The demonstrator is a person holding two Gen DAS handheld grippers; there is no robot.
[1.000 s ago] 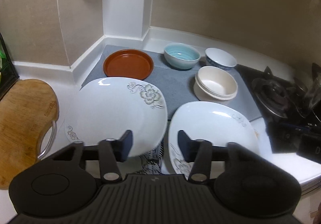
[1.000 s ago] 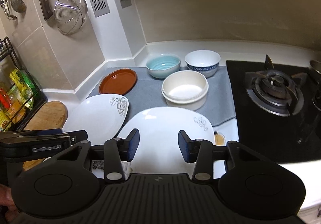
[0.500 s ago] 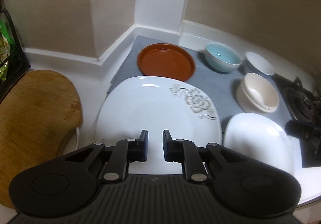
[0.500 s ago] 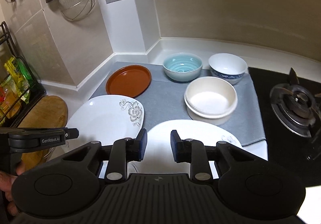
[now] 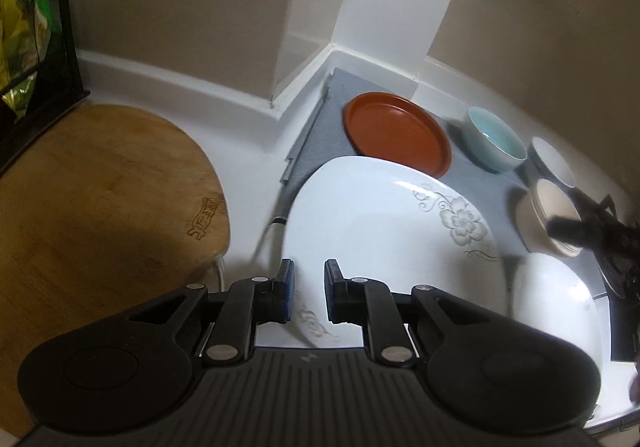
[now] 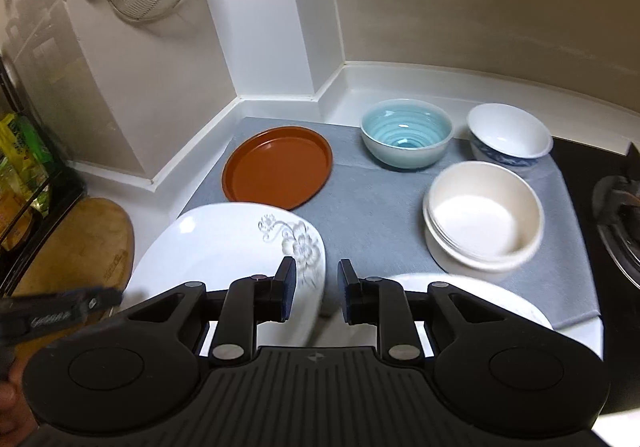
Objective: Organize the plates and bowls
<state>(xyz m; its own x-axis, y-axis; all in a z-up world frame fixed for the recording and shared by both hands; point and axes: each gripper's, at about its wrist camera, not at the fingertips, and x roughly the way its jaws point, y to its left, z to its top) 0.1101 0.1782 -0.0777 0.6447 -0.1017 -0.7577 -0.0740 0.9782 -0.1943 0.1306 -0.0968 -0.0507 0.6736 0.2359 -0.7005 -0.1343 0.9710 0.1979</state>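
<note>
On the grey mat [image 6: 372, 215] in the counter corner sit the dishes: a brown plate [image 6: 278, 167], empty, at the back left; a pale blue bowl [image 6: 406, 133] beside it, empty, with ringed glaze inside; and a white bowl with a blue pattern [image 6: 508, 135] to its right, also empty. In front of those two bowls stands a stack of cream bowls [image 6: 484, 215], nested one inside another, the top one empty. The left gripper [image 5: 308, 291] has its jaws narrowed on the near rim of the flowered white plate [image 5: 384, 223], which lies tilted over the mat's front edge, nothing on it. The right gripper [image 6: 317, 291] has its jaws narrowed around the rim of a second white plate [image 6: 496, 299], mostly hidden beneath it. A wooden cutting board [image 5: 92, 207] lies bare on the counter to the left.
</note>
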